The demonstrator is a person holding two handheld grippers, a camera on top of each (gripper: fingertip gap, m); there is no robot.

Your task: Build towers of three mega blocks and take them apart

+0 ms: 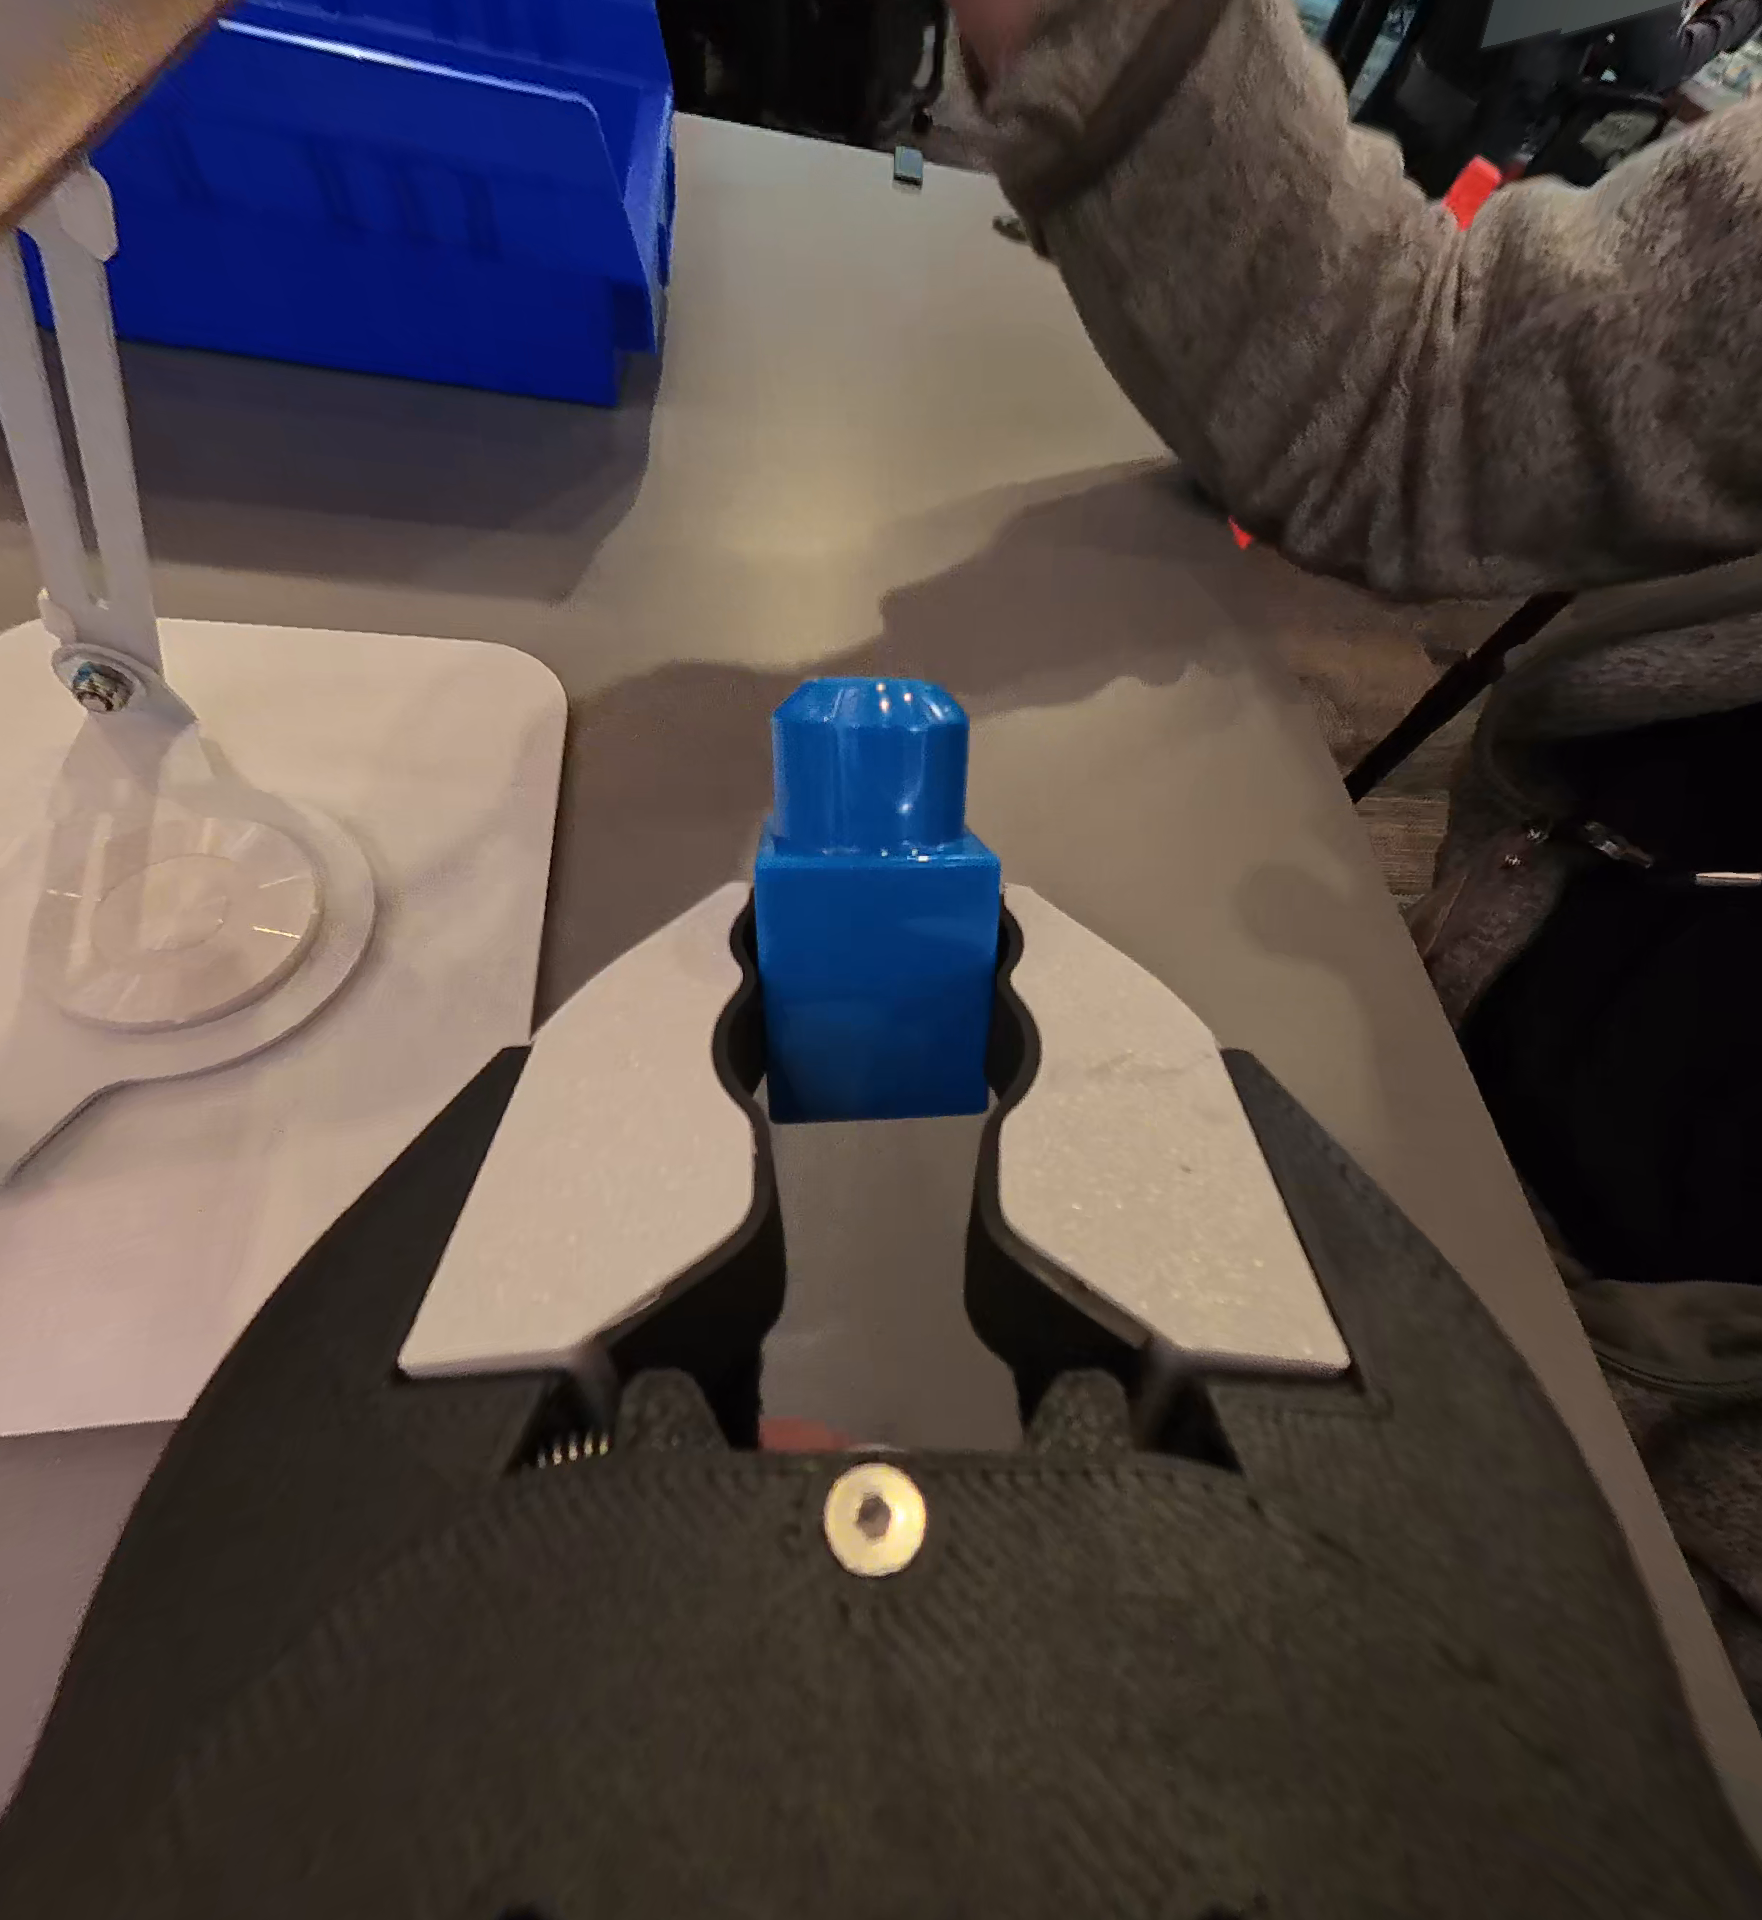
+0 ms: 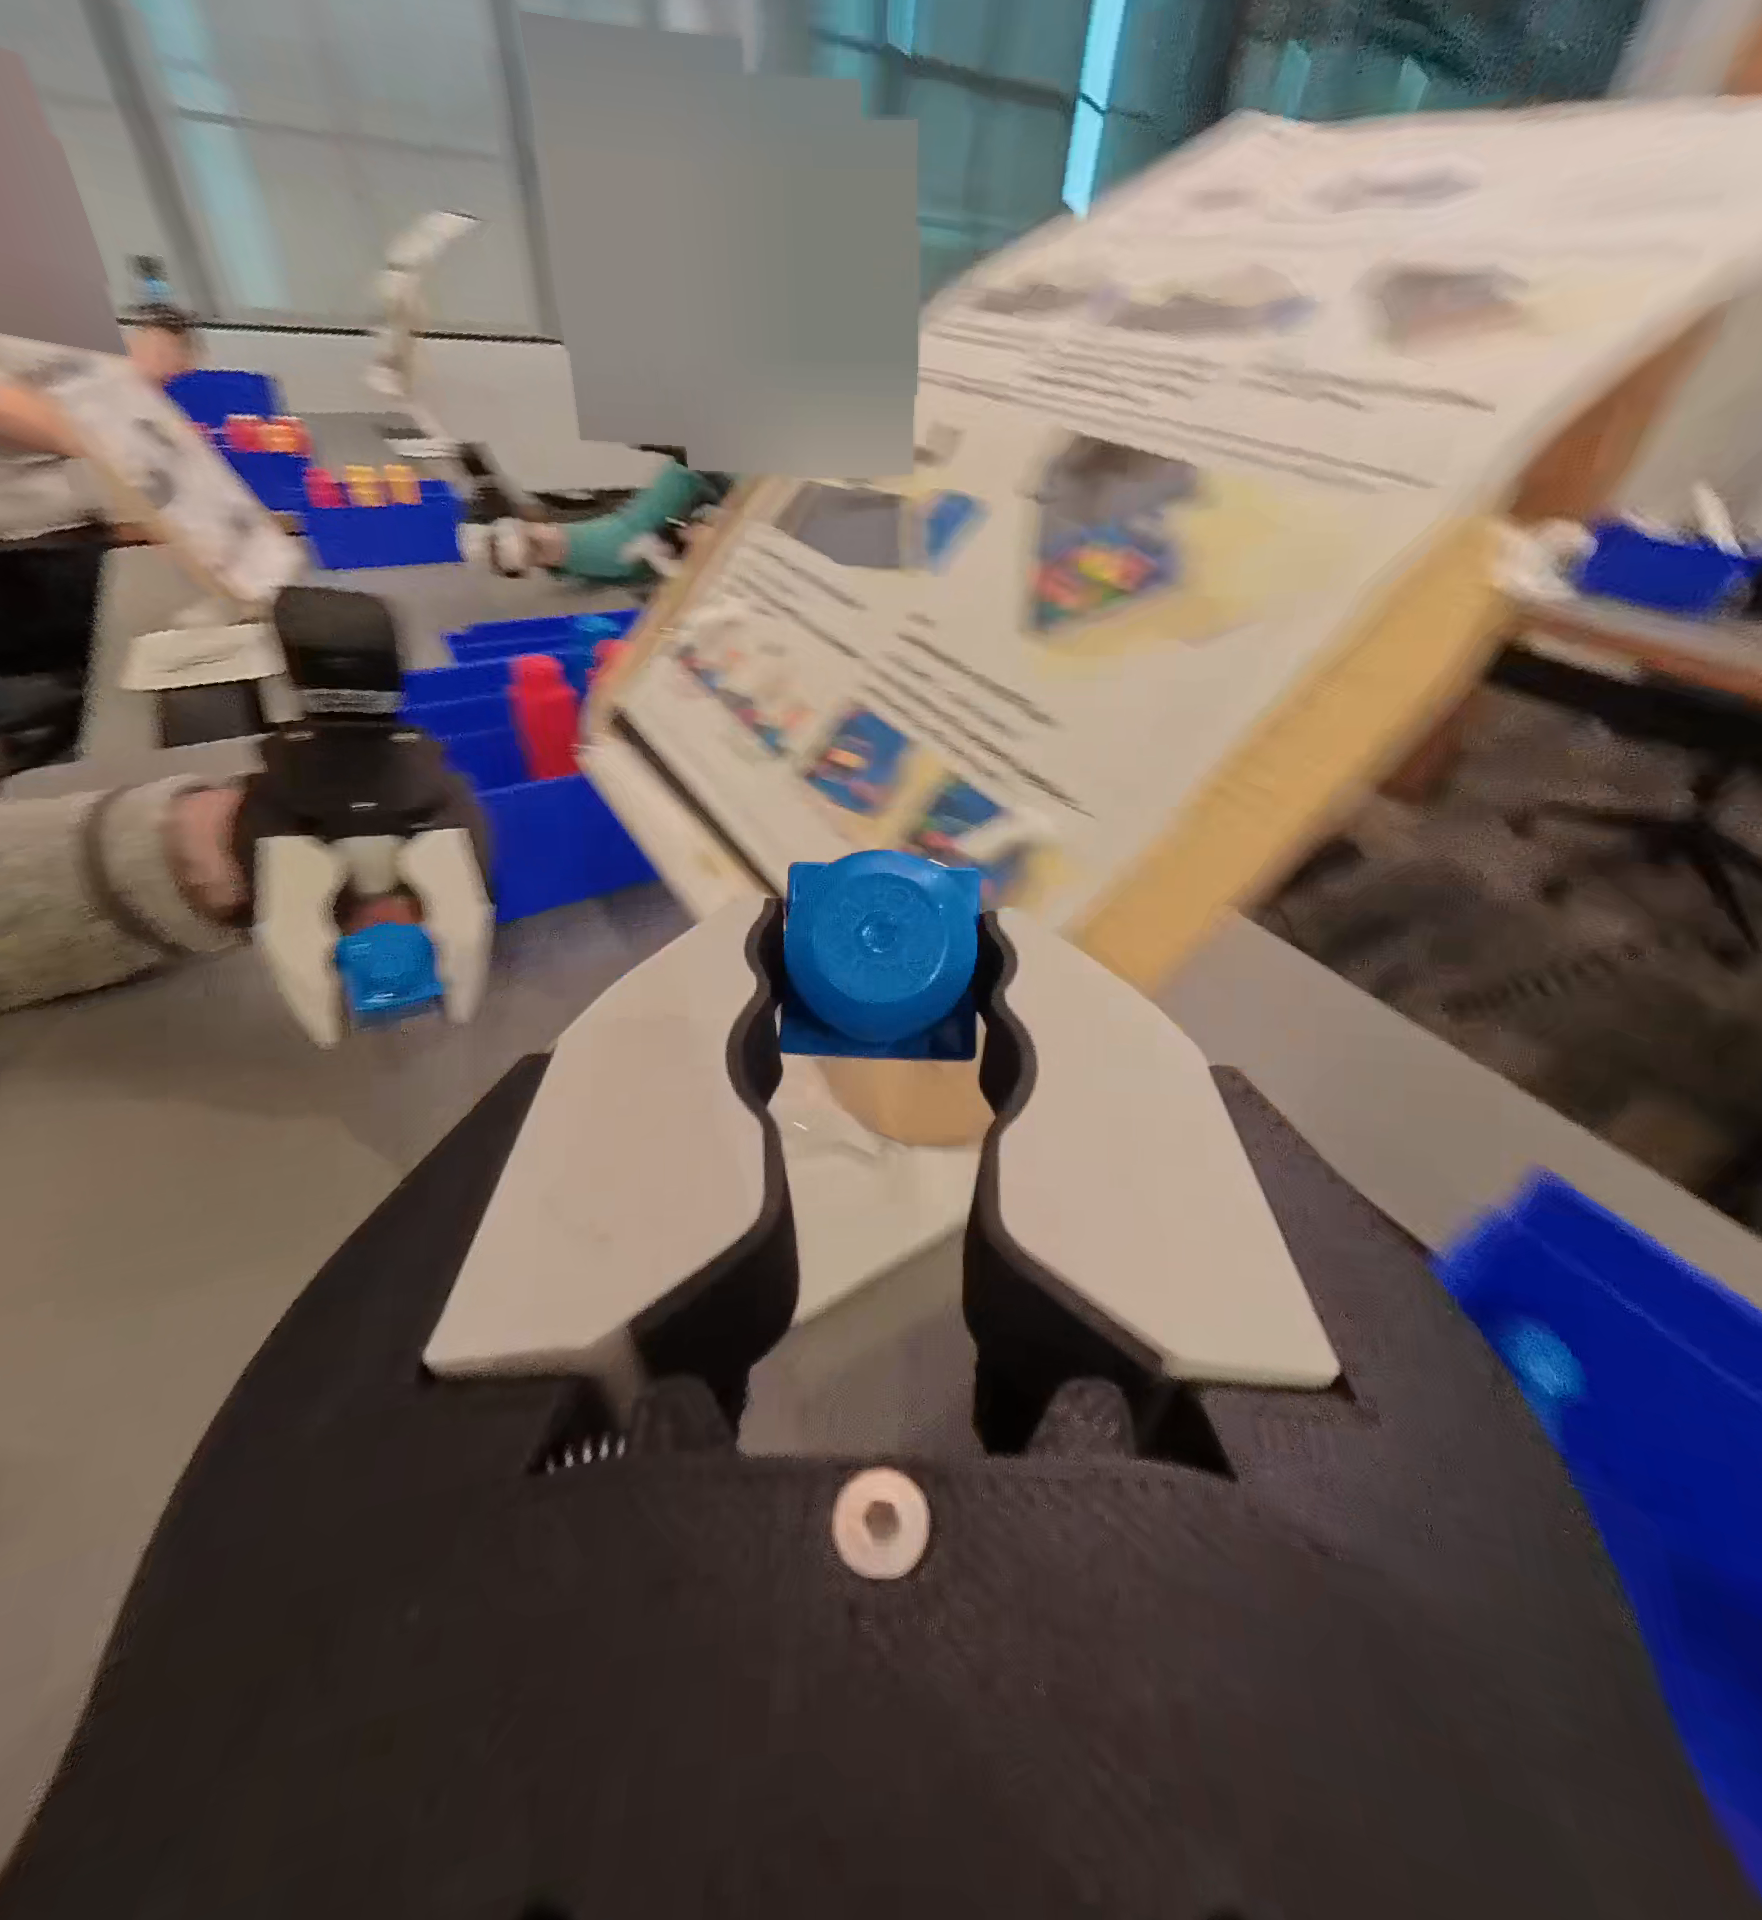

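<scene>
A blue block (image 1: 875, 987) is clamped in the left gripper (image 1: 875, 997), both pads pressed against its square sides, with the stud pointing away from the gripper. It is held above the grey desk (image 1: 815, 499), just right of the white stand base (image 1: 233, 831). A second blue block (image 2: 879, 961) is clenched the same way in the right gripper (image 2: 879, 977), stud end facing the camera, well to the right of the left gripper (image 2: 378, 966) and higher above the desk.

The step in hand is judged to be the joining of the two blocks. It would be done well if one block were kept steady, the hollow underside of the other lined up squarely over its stud, and the two pressed straight together along one axis. Tilt should be avoided, since a block could be twisted in the pads.
</scene>
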